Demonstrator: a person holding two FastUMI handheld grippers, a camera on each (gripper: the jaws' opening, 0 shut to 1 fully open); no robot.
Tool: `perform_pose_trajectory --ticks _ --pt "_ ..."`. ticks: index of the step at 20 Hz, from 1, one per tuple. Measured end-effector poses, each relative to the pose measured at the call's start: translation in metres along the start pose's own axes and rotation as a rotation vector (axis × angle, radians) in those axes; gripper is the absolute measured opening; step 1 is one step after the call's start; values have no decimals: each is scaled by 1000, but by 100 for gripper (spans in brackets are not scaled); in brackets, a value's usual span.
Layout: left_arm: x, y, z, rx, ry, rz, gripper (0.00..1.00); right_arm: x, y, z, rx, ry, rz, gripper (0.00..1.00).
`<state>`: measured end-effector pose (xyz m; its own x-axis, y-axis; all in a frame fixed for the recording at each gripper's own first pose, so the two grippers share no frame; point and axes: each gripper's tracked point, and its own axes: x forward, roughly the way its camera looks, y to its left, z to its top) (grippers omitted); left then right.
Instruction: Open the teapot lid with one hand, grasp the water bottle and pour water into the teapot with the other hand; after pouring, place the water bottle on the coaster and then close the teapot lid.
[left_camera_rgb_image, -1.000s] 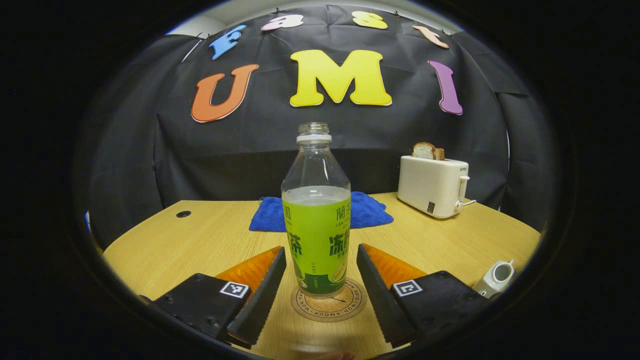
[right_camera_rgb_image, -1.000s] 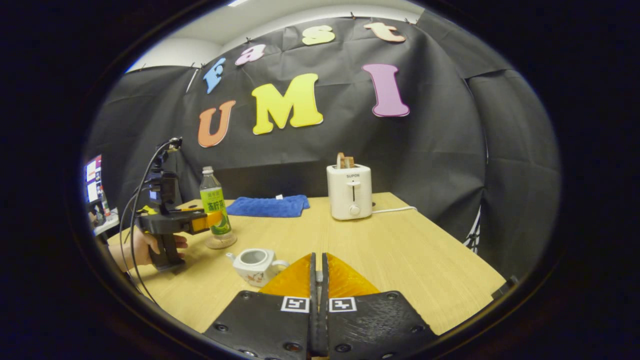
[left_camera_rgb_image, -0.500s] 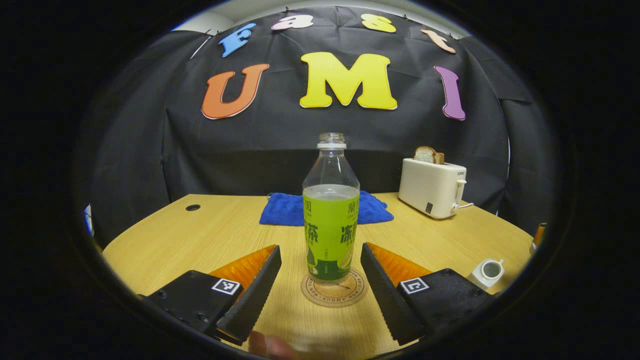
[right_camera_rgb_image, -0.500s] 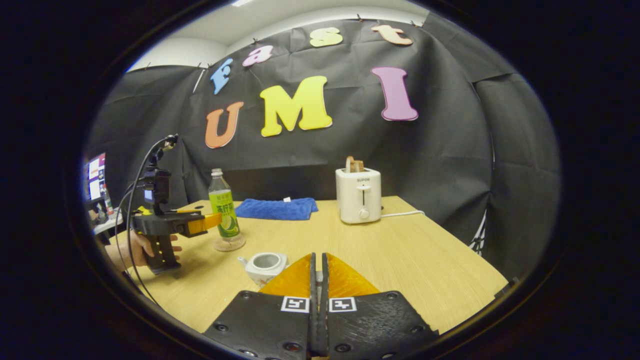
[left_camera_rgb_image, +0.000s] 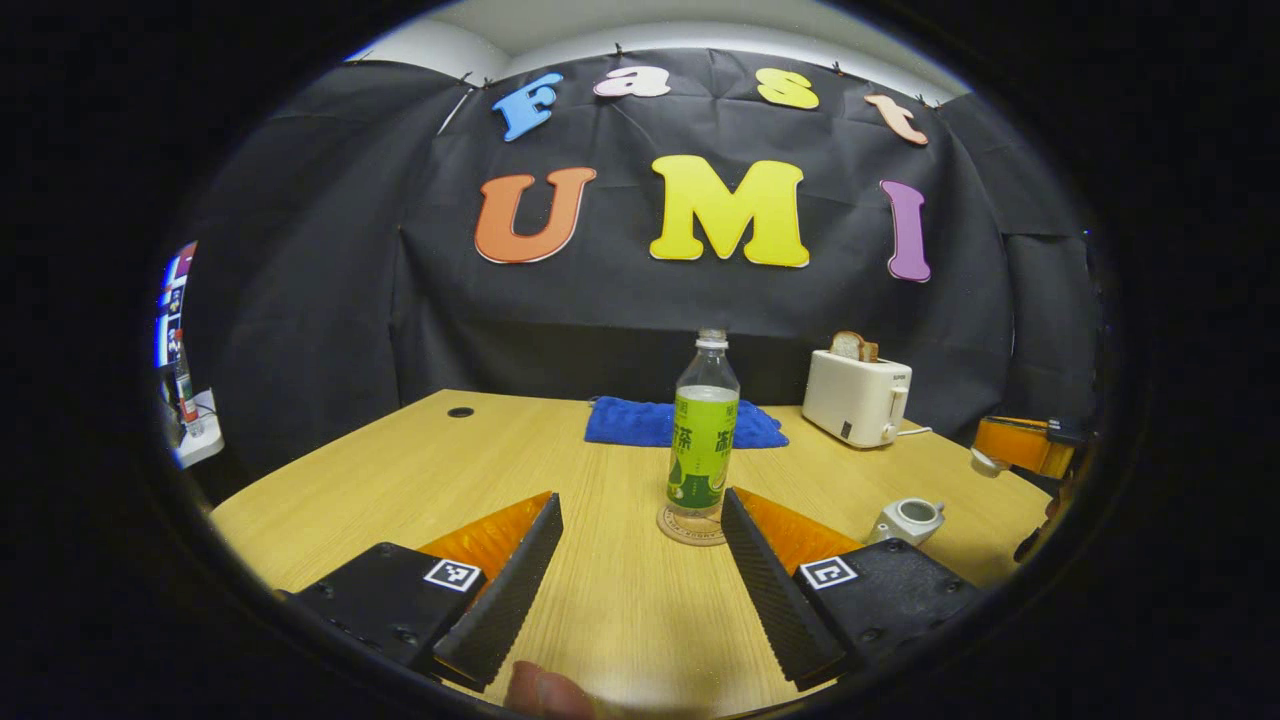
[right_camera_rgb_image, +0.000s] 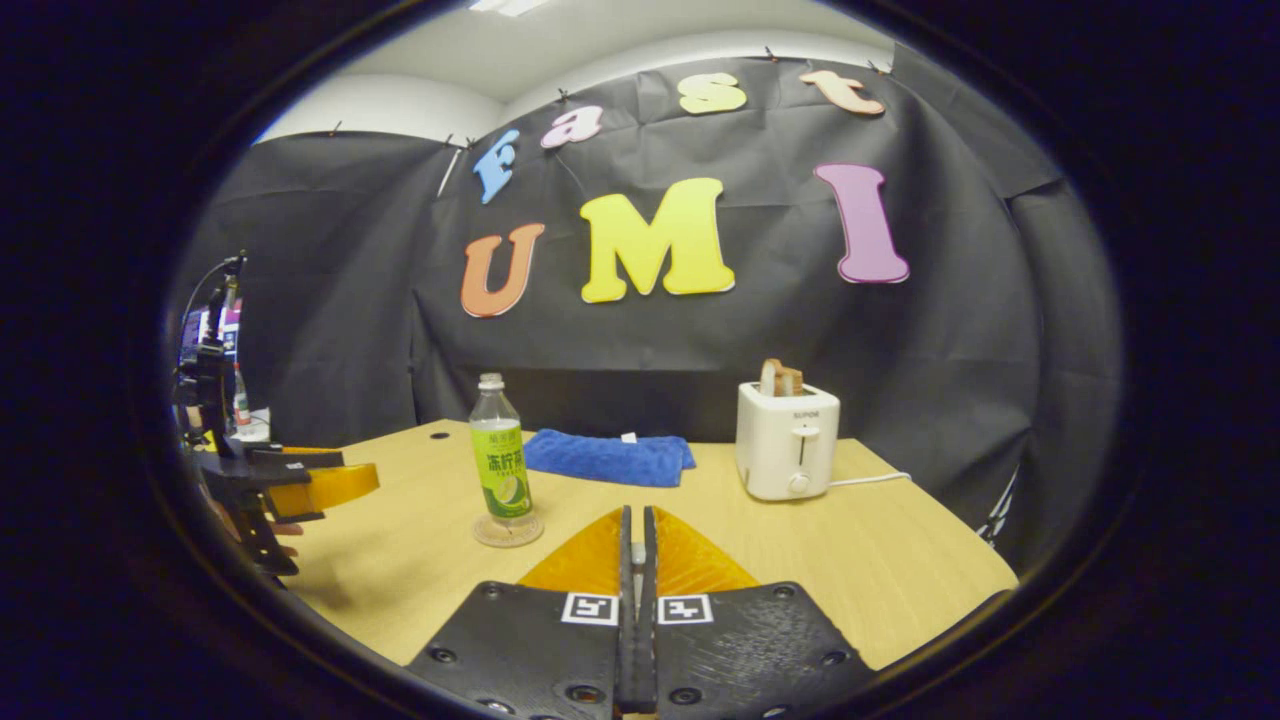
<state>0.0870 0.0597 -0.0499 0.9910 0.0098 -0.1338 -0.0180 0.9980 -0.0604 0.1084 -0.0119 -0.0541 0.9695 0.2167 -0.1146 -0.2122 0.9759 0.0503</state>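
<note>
Water bottle (left_camera_rgb_image: 703, 430) is set upright on coaster (left_camera_rgb_image: 692, 527); teapot (left_camera_rgb_image: 905, 520) is left unlidded, closing outstanding; left claw (left_camera_rgb_image: 640, 545) is spread, right claw (right_camera_rgb_image: 636, 550) pressed together.

A light wooden tabletop (left_camera_rgb_image: 420, 470) carries everything. Near its middle lies a round cork coaster (left_camera_rgb_image: 692, 527), and on the coaster stands an upright, uncapped clear plastic water bottle with a green label (left_camera_rgb_image: 703, 440). Behind the bottle, toward the far edge by the black cloth, a rumpled blue cloth (left_camera_rgb_image: 650, 423) lies flat. A white two-slot toaster (left_camera_rgb_image: 856, 397) holding bread stands near the far right corner, its white cord (right_camera_rgb_image: 870, 480) trailing over the wood. A small white ceramic teapot with its lid off (left_camera_rgb_image: 908, 519) sits toward the right edge. A dark round hole (left_camera_rgb_image: 460, 411) marks the far left corner
</note>
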Motion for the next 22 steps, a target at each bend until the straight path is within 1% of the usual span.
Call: perform_pose_trajectory --ticks 2,3,5,7,10,13,21,22 --pt "-15 7 -1 14 -2 20 100 13 5 -5 2 6 17 2" --pt "-21 11 0 16 -7 32 99 19 7 -10 6 14 25 0" --pt "-32 19 2 16 -21 59 99 29 13 -20 1 37 43 0" --pt "-40 20 1 8 -28 71 99 35 18 -30 -11 58 56 0" --pt "-45 25 -1 28 -30 89 99 39 19 -39 -15 68 69 0" --pt "-48 24 3 19 -40 87 99 41 16 -46 -31 69 60 0" --pt "-47 17 1 21 -34 75 99 43 16 -63 -21 92 58 0" --pt "-47 17 1 22 -36 76 99 44 15 -66 -18 95 57 2"
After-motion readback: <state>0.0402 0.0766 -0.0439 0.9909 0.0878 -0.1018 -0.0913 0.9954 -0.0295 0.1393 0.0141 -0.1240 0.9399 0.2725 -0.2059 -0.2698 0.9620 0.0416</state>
